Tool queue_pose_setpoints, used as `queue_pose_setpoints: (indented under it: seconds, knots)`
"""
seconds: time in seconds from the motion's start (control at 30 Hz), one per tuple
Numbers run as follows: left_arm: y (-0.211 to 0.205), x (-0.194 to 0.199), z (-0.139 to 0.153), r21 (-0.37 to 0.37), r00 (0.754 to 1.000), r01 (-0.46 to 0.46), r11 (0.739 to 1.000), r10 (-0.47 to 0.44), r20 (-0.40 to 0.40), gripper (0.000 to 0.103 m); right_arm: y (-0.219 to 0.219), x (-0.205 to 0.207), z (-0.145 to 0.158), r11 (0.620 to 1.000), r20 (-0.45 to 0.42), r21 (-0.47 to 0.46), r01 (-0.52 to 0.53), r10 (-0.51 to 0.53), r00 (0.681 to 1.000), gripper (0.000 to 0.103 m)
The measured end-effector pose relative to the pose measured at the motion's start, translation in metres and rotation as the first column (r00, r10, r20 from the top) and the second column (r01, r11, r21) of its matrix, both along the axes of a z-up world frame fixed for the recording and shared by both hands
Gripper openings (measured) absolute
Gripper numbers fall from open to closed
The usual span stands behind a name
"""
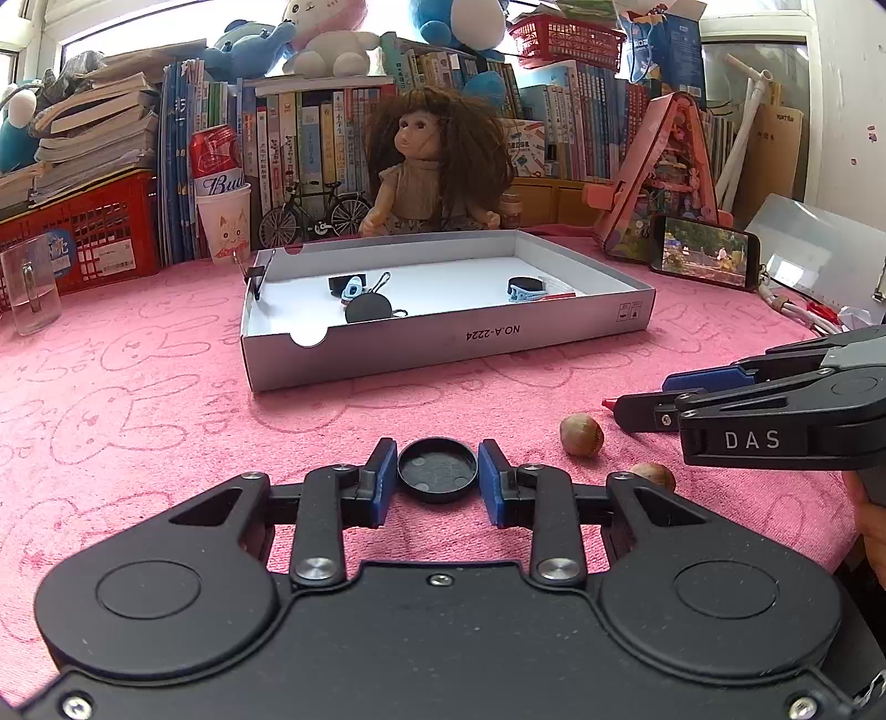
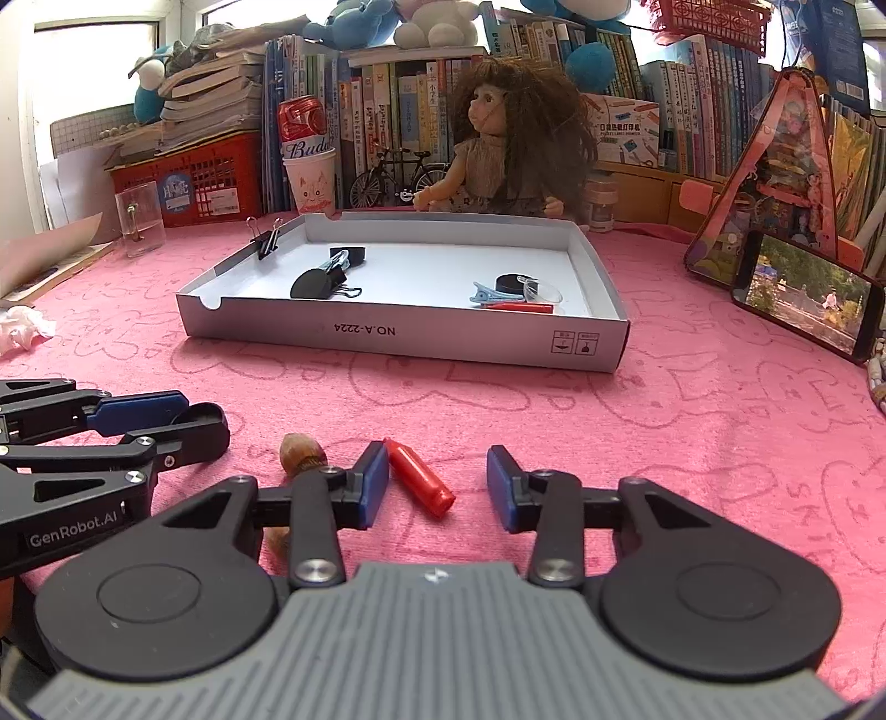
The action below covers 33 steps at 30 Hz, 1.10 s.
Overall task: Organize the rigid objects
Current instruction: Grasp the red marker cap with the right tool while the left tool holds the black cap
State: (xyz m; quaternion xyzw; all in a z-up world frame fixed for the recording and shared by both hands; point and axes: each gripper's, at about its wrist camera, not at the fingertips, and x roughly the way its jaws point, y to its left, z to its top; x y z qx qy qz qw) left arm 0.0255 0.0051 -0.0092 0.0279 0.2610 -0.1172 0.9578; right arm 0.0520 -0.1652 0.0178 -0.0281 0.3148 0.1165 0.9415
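Cap (image 1: pixel 437 469) is sitting on the pink worktop (image 1: pixel 166 421) between the left tool's (image 1: pixel 437 476) blue pads, which are closing on its rim or just touching; lifting it toward the box (image 1: pixel 443 343) looks next. Rightward, nuts (image 1: pixel 581 435) are lying loose. The right tool (image 2: pixel 437 482) is standing open around a red tube (image 2: pixel 421 476), touching only its left pad, so squeezing is needed. One nut is hiding half behind linkage.

pink towel-covered table (image 1: pixel 166 387), crowded bookshelf (image 1: pixel 332 127) behind, bright windows (image 1: pixel 127 41).
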Motion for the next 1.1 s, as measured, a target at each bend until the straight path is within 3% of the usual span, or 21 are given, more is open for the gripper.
queue_pose_setpoints:
  seconds: [0.13,1.1]
  knots:
    - [0.0,0.0,0.0,0.001,1.0,0.0,1.0,0.0,0.0,0.03,-0.008,-0.002,-0.001,1.0,0.005,-0.001,0.017,-0.017,1.0,0.057]
    - [-0.001,0.0,-0.001,0.002,1.0,0.0,1.0,0.0,0.001,0.03,-0.061,-0.013,-0.004,0.985,0.021,-0.043,0.165,-0.164,0.986,0.067]
